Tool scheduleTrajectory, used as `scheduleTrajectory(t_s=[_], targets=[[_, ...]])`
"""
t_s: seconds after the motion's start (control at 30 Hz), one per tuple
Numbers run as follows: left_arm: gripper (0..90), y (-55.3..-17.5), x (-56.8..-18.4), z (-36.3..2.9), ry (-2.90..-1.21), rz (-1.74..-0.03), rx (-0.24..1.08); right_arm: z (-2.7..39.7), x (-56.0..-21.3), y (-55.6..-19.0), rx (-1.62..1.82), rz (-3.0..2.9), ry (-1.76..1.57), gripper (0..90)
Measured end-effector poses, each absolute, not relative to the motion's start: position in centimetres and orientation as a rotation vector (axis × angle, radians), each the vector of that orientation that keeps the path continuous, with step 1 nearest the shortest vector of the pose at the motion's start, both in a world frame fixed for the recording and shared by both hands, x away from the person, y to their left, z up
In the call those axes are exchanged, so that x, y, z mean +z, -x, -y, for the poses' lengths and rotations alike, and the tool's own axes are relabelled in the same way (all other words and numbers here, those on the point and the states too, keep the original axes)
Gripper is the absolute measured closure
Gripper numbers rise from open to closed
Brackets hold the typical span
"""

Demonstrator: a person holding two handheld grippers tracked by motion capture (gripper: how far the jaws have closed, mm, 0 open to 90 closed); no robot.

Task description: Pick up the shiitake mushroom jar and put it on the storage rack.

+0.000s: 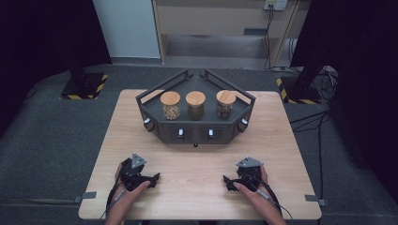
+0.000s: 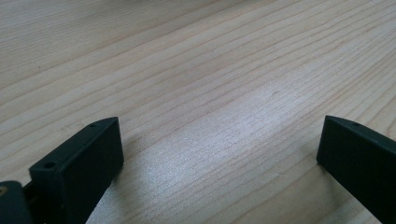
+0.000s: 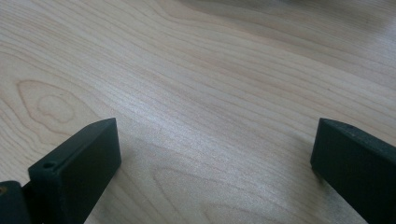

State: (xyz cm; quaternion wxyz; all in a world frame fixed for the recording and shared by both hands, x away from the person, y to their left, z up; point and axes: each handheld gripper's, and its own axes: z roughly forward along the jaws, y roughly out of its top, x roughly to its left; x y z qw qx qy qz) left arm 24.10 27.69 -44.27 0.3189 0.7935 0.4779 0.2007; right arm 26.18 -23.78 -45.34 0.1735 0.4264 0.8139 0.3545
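On the wooden table (image 1: pixel 197 168) my left gripper (image 1: pixel 154 179) rests low near the front edge at the left, held by a hand. Its jaws stand wide apart over bare wood (image 2: pixel 219 140), open with nothing between them. My right gripper (image 1: pixel 228 182) sits at the front right, also in a hand and pointing inward. Its two black fingers (image 3: pixel 79 163) are spread wide over bare wood, open and empty. A dark angular tray (image 1: pixel 155 119) stands at the far middle of the table with three wooden-lidded jars: left jar (image 1: pixel 170 104), middle jar (image 1: pixel 195 104), right jar (image 1: pixel 225 103).
The tray's front face carries knobs (image 1: pixel 148 124) and small white switches (image 1: pixel 180 133). Clamps (image 1: pixel 88 195) grip the table's front corners. Beyond the table lie a grey floor, cables (image 1: pixel 319 122) at the right and black stands with yellow-striped bases (image 1: pixel 84 86).
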Motion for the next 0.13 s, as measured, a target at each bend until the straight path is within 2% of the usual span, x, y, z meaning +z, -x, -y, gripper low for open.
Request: scheduleTrajectory(t_s=[0.13], targets=[[0.0,-24.10,-44.27,-27.69,-2.086,-1.257,0.528,23.84,-45.33,-26.28,1.008,-2.313,-1.209,1.0]])
